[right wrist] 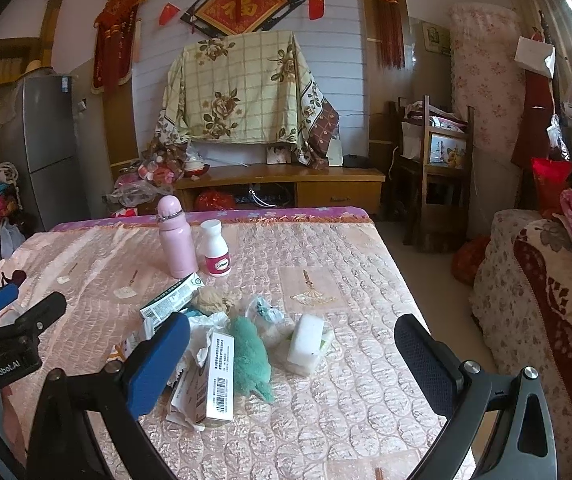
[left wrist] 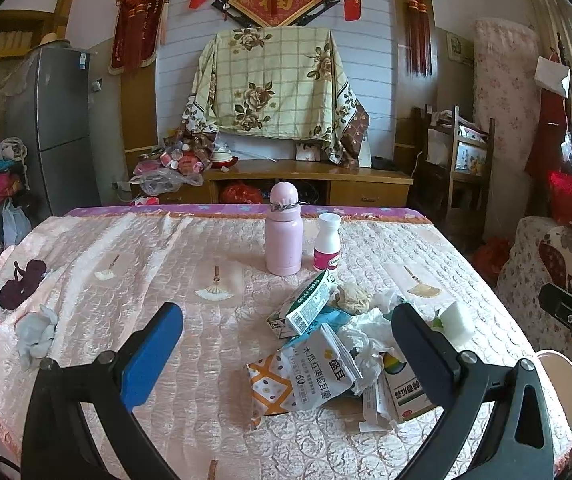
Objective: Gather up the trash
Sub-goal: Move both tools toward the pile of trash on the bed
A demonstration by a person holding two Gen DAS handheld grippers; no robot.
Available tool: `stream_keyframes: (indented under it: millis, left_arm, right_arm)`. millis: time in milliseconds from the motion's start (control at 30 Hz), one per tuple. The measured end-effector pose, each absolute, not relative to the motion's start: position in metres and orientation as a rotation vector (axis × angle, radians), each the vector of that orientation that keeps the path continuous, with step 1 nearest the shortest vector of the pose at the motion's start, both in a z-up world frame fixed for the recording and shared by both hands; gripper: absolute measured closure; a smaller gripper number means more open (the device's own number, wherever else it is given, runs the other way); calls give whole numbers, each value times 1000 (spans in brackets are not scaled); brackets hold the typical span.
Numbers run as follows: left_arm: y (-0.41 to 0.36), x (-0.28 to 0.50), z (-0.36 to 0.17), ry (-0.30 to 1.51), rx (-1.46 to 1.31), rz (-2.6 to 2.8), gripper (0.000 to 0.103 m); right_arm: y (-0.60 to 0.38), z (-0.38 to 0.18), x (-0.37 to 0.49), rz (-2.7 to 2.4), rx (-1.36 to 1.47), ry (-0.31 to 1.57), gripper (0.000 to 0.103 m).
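The near left part of the tablecloth [left wrist: 133,264] is left bare, so passage there is unobstructed. The middle is blocked by a heap of trash [left wrist: 338,344], behind which a pink flask [left wrist: 283,232] and a white bottle [left wrist: 327,242] stand upright, just beside each other.

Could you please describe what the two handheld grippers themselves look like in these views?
Both the left gripper and right gripper have black angular frames with silver bolts, one blue-padded finger and one dark textured finger. White "GenRobot.AI" lettering marks the left gripper's body in the right wrist view.
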State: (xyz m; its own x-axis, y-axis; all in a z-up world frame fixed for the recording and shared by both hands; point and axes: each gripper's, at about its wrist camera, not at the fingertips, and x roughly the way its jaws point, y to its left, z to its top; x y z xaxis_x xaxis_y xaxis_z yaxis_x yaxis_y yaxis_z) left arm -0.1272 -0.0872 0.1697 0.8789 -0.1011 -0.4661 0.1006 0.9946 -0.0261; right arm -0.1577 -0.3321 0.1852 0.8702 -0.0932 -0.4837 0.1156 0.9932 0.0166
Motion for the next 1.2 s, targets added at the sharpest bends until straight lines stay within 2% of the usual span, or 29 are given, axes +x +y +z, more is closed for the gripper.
stream_keyframes:
  millis: [1200]
  left_arm:
    - [-86, -123, 158, 514, -1, -97, 0]
  right_arm:
    - [-336, 172, -152, -104, 60, 551, 0]
